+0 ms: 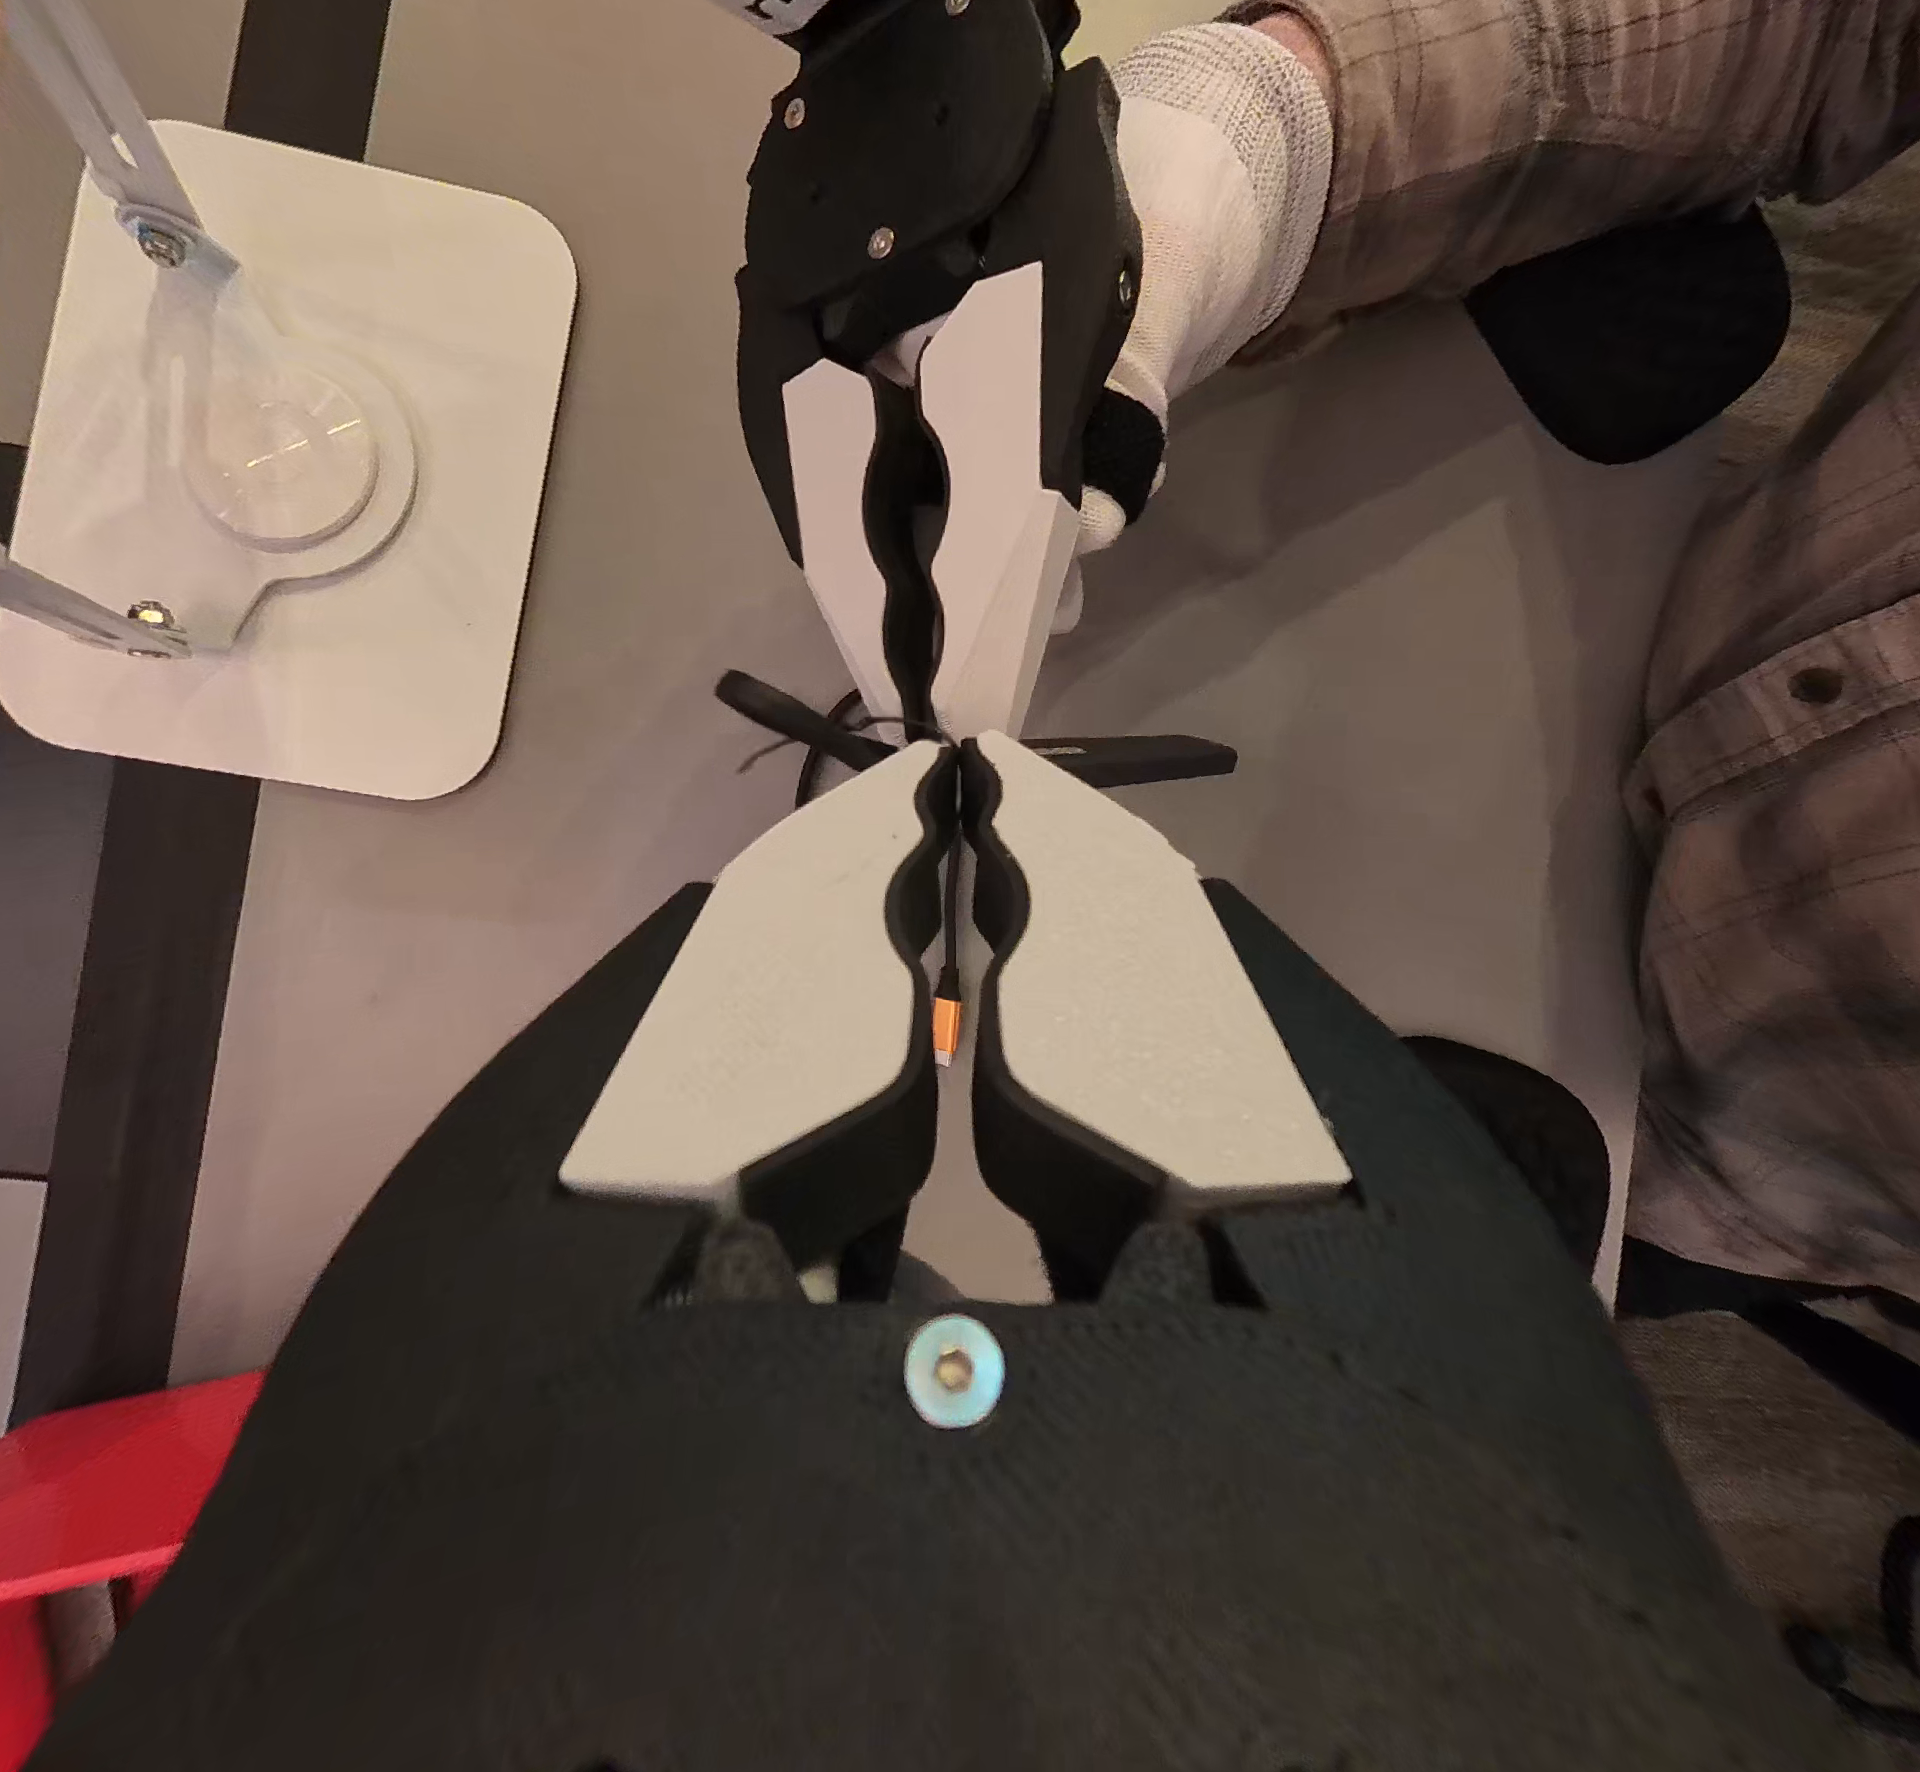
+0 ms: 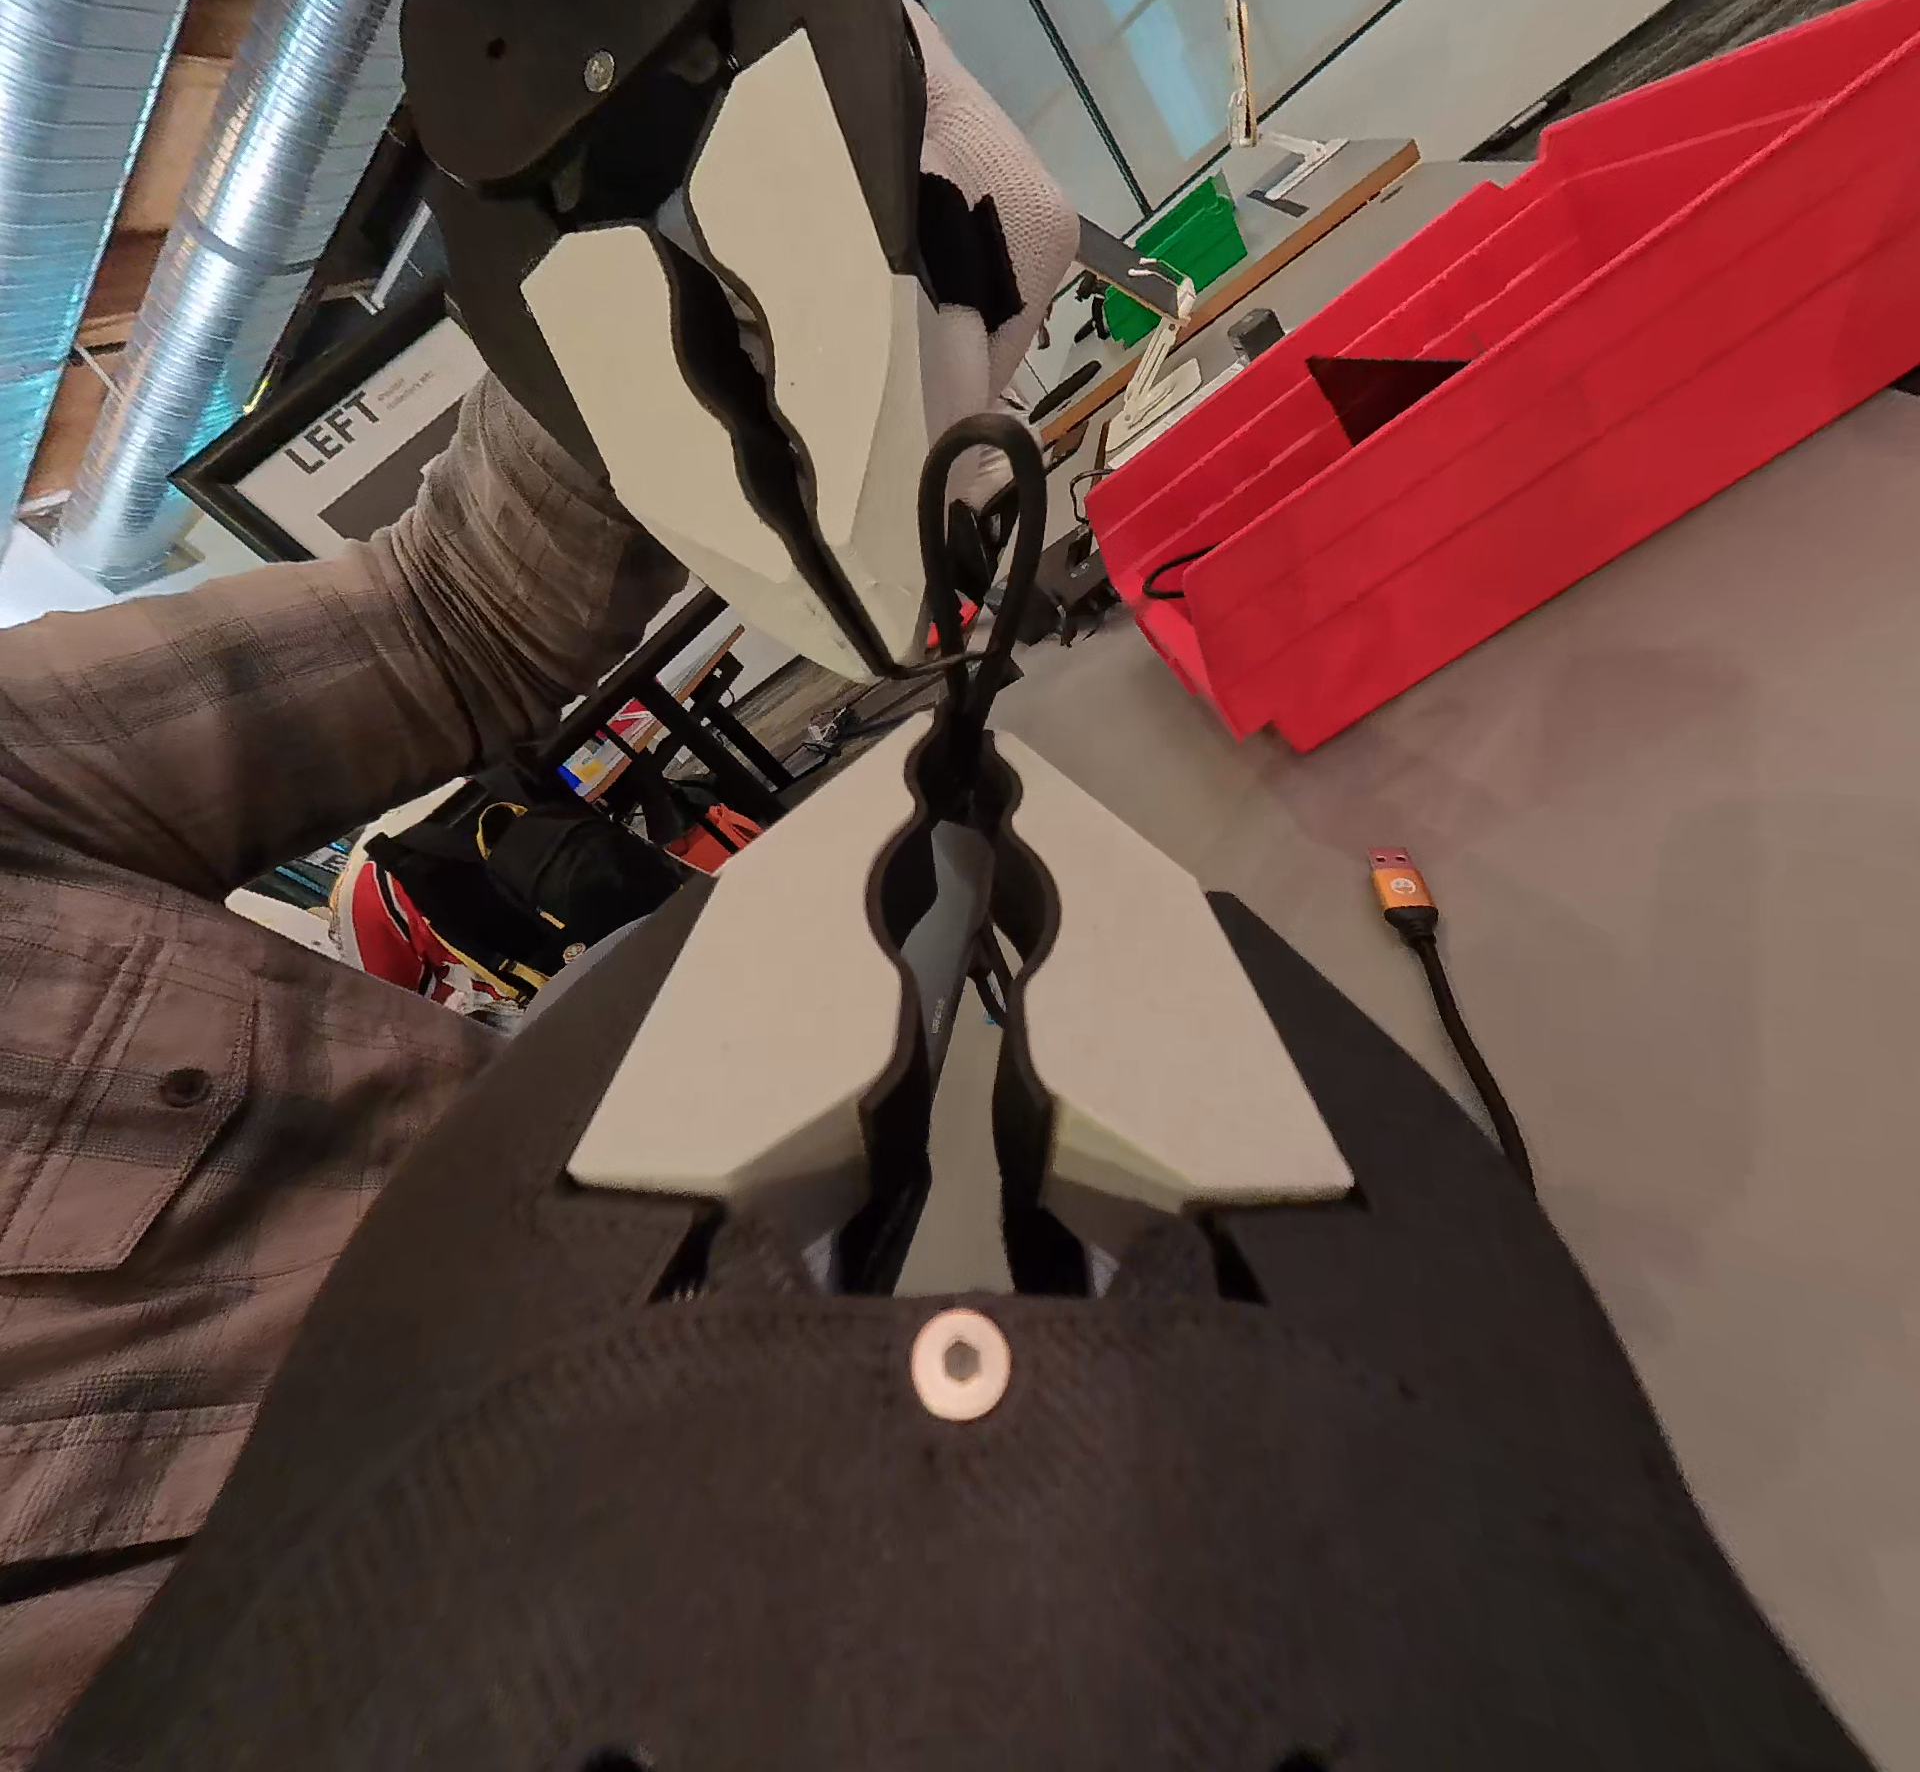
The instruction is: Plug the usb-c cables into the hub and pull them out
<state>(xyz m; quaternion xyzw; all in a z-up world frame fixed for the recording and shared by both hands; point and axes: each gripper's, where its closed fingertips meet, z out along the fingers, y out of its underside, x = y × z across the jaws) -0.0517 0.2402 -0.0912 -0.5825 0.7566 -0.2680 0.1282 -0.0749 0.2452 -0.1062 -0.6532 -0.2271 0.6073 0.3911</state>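
The left hand-held gripper (image 1: 954,758) pinches a thin black cable with an orange metal usb-c plug (image 1: 948,1014) just behind the plug, which dangles back between its white fingers. The right hand-held gripper (image 2: 961,756) is clamped on the slim dark grey hub (image 2: 935,933), lifted above the grey tabletop (image 2: 1558,787). The cord is light and limp, so it will likely swing; a grip on the rigid orange shell would aim it better. The hub looks stiff, smooth and possibly slippery.
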